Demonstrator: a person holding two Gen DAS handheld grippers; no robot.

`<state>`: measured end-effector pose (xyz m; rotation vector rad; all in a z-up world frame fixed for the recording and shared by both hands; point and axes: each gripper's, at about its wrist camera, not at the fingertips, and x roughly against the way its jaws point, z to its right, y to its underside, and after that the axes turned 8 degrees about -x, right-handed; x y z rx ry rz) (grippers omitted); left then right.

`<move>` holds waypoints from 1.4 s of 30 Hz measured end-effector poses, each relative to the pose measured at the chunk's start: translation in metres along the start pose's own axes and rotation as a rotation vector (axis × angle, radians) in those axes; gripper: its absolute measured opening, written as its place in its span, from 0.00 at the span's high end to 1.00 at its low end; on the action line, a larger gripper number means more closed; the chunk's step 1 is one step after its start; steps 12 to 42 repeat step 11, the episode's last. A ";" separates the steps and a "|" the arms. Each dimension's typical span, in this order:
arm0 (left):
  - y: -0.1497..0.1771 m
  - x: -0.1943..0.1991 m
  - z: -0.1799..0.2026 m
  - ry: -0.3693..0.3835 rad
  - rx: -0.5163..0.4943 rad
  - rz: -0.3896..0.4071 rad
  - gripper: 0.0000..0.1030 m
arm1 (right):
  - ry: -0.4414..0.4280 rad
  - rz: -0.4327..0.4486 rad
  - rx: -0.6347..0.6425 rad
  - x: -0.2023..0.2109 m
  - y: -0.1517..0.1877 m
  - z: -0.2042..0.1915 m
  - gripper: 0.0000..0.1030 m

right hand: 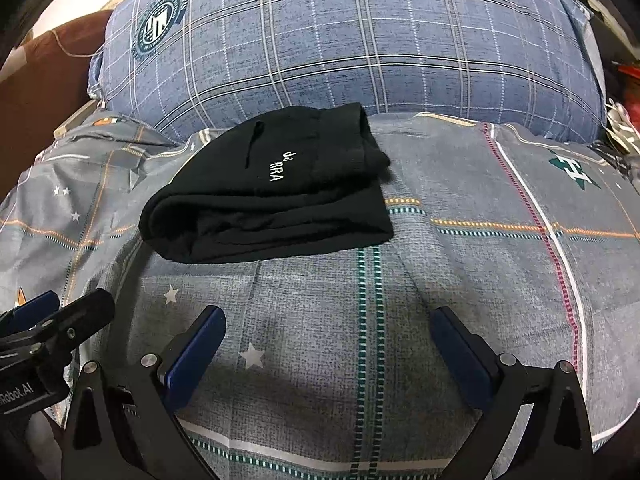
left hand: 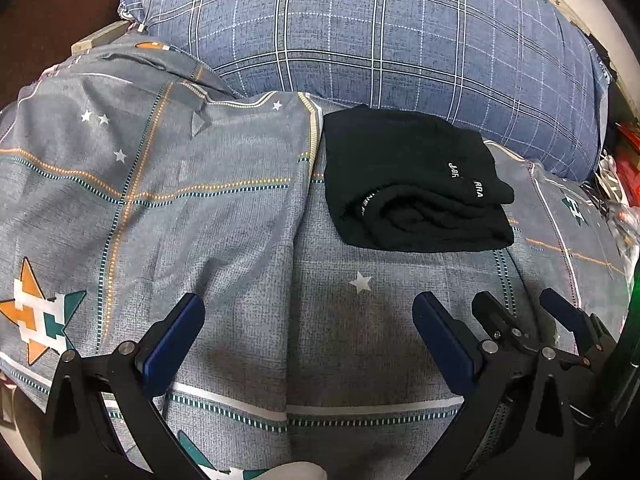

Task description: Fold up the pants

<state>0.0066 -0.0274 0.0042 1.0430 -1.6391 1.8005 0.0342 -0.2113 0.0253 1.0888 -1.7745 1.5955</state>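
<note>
The black pants [left hand: 408, 184] lie folded into a compact bundle on the grey patterned bedsheet [left hand: 200, 208], white lettering on top. They also show in the right wrist view [right hand: 276, 196]. My left gripper [left hand: 308, 312] is open and empty, low over the sheet, well short of the pants. My right gripper [right hand: 330, 328] is open and empty too, hovering over the sheet in front of the pants. The right gripper's fingers [left hand: 560, 312] show at the right edge of the left wrist view. The left gripper's fingers [right hand: 92, 308] show at the left edge of the right wrist view.
A large blue plaid pillow [left hand: 380, 36] lies right behind the pants, also in the right wrist view [right hand: 352, 40]. Cluttered items [left hand: 620, 184] sit at the bed's far right edge. A brown surface [right hand: 44, 92] lies to the left of the bed.
</note>
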 end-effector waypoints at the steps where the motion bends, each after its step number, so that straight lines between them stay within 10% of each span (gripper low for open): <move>1: 0.000 -0.001 -0.001 0.001 0.004 -0.001 0.00 | 0.000 -0.002 0.007 -0.001 -0.001 -0.001 0.00; 42: 0.001 -0.007 -0.004 0.022 0.014 -0.026 0.00 | -0.002 -0.032 0.038 -0.014 -0.004 -0.009 0.00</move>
